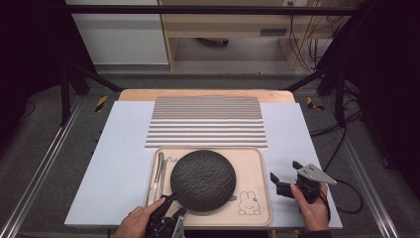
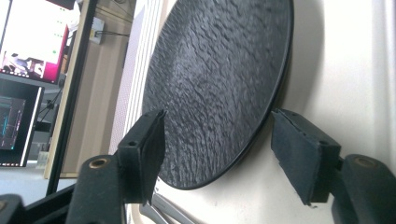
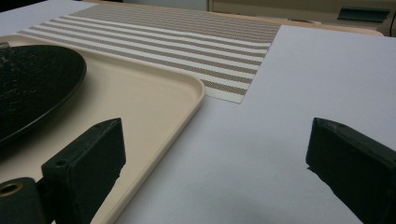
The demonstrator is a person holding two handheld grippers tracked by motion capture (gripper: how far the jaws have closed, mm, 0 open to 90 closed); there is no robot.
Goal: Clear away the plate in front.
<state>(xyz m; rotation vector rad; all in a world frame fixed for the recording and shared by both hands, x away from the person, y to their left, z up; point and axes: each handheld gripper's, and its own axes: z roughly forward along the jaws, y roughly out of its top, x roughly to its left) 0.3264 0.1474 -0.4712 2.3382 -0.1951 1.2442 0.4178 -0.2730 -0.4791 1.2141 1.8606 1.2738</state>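
The black plate (image 1: 203, 180) lies flat on the beige tray (image 1: 261, 198), toward the tray's left half and near edge; it looks rigid, fairly heavy, breakable and shallow, so its thin rim is the likely place to take hold. The left gripper (image 1: 172, 207), jaws open, straddles that rim at the tray's near-left corner, apparently without contact. The right gripper (image 1: 283, 181) hovers open over the bench (image 1: 119, 148), just beyond the tray's right edge.

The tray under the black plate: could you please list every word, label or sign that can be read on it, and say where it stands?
"Ra…": cursive writing at the far left corner of the beige tray; the black plate hides the rest, and the letters are too small to read surely.
Rabbit drawing: near right corner, no words.
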